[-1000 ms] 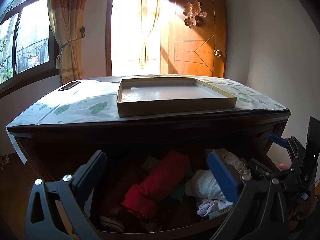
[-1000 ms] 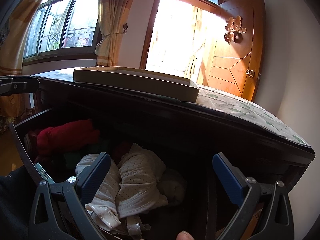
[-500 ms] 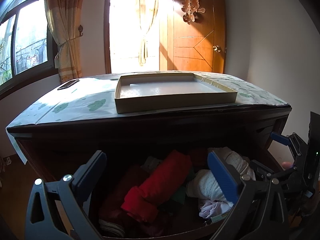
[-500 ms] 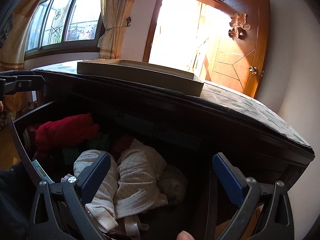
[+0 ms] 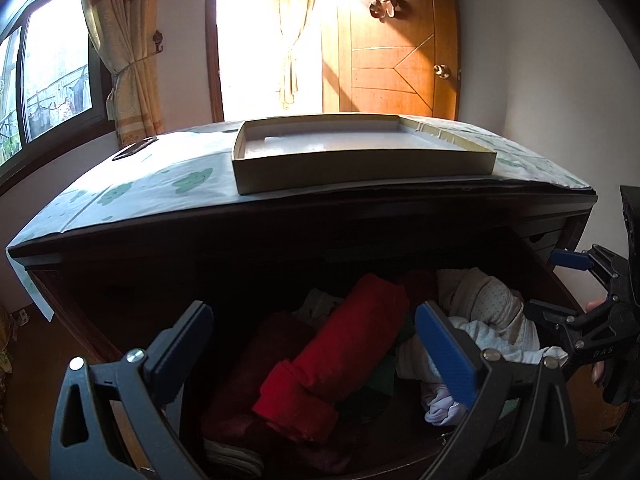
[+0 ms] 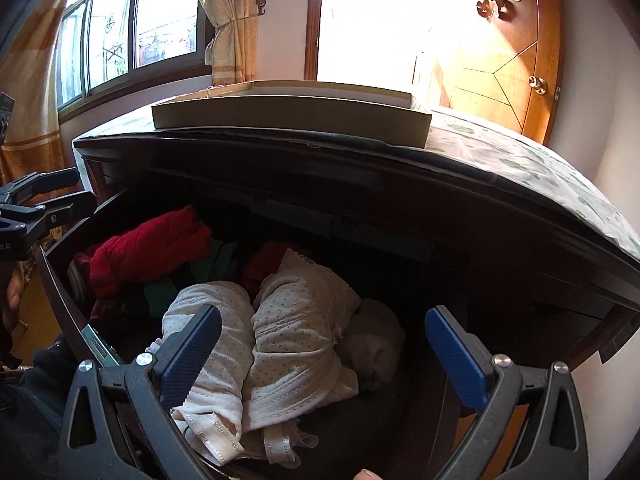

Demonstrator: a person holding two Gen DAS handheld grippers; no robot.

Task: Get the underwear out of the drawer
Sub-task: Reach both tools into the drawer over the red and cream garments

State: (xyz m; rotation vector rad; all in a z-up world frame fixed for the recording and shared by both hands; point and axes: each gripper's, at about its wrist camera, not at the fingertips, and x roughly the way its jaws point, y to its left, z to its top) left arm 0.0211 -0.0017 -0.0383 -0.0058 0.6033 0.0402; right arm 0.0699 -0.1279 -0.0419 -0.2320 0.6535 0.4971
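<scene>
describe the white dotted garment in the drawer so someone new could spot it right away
Look into the open drawer under the dark dresser's top. On its right side, in front of the right gripper, lies the dotted garment, a cream bundle. Its fine dot pattern and ribbon trim set it apart from the plain red roll to its left.

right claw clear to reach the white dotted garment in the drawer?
Probably yes. The right claw is open and hovers just above the dotted garment, which lies on top of the pile in the open drawer. Nothing lies between them; the dresser top overhangs further back.
</scene>
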